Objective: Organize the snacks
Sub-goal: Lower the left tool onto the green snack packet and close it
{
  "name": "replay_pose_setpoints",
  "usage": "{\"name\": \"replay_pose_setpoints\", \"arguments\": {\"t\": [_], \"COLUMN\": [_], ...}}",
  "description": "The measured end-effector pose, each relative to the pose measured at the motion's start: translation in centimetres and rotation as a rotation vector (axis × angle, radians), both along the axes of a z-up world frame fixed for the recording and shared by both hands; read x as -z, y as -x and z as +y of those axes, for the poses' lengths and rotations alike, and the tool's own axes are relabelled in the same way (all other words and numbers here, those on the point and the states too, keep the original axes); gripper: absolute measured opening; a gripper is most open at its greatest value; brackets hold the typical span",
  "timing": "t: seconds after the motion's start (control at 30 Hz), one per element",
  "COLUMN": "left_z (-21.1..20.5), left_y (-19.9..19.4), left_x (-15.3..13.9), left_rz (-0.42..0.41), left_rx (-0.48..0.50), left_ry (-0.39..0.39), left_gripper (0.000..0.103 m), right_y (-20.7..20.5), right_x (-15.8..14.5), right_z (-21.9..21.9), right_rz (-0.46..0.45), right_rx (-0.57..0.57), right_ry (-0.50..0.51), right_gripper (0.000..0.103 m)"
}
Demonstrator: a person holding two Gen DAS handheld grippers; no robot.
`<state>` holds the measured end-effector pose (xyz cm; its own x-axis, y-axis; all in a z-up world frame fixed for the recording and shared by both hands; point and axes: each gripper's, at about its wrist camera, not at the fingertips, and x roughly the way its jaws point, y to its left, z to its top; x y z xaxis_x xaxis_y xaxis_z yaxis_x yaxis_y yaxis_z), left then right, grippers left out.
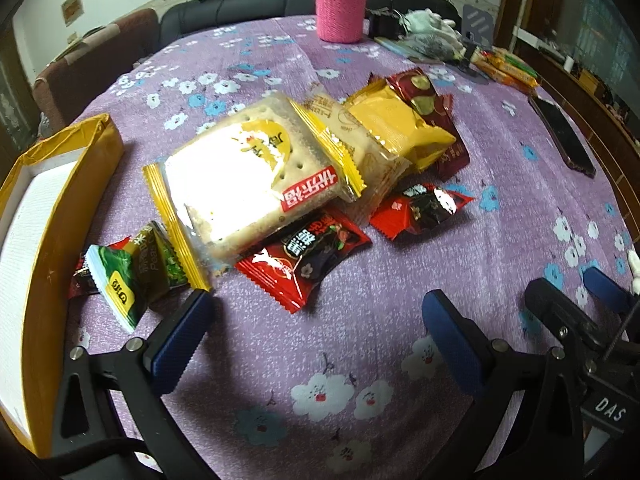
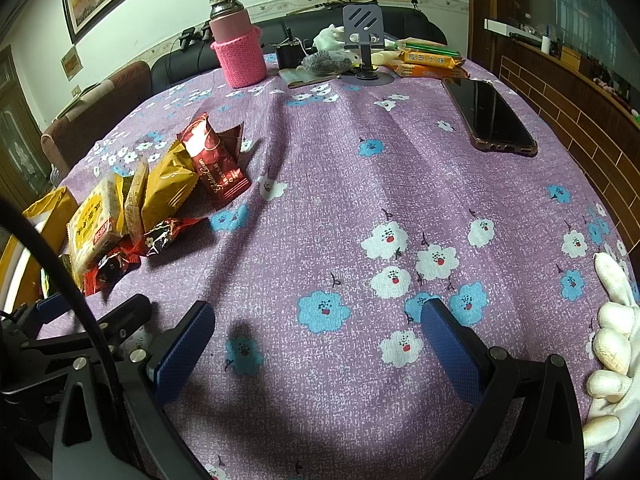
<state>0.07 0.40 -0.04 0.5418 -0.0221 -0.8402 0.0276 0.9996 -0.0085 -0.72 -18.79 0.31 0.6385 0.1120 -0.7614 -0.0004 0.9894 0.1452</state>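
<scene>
Start of sorting: snacks (image 1: 280, 168) heaped near table's left edge beside box (image 1: 60, 200). Left gripper (image 1: 316, 344) wide, empty, facing pile; right gripper (image 2: 316, 352) wide, empty. Next: left takes nearest packet (image 1: 304, 260).

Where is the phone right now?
The phone lies flat on the tablecloth, far right in both views, just before the phone stand.

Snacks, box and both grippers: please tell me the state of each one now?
left gripper: open, empty, over the cloth.
right gripper: open, empty.
yellow box: open, no snack seen inside.
cracker pack: sealed, lying on other snacks.
red candy pack: sealed, flat on the cloth.
phone: screen dark, lying flat.
pink-sleeved bottle: upright.
</scene>
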Motion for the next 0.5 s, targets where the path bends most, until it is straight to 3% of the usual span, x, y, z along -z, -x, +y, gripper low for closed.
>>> {"name": "replay_pose_setpoints", "arguments": {"t": [0.23,0.33,0.4,0.5], "left_z": [0.3,0.8,1.4,2.9], "left_y": [0.9,2.0,3.1,5.6], "left_x": [-0.3,-1.3,-2.6,-5.8], "left_rz": [0.031,0.027,-0.009,-0.135], "left_rx": [0.054,0.071,0.077,0.105], "left_ry": [0.009,0.076,0.11,0.123], "left_gripper": [0.101,0.087,0.086,0.086], "right_y": [0.0,0.4,0.8,1.5], "right_x": [0.0,0.1,0.0,-0.5], "right_z": [0.5,0.1,-0.2,-0.7], "right_rz": [0.039,0.016,-0.002,-0.032], "right_rx": [-0.06,-0.059,-0.036,0.023], "right_ry": [0.036,0.011,0.004,0.015], "right_gripper": [0.103,0.103,0.102,0.1]}}
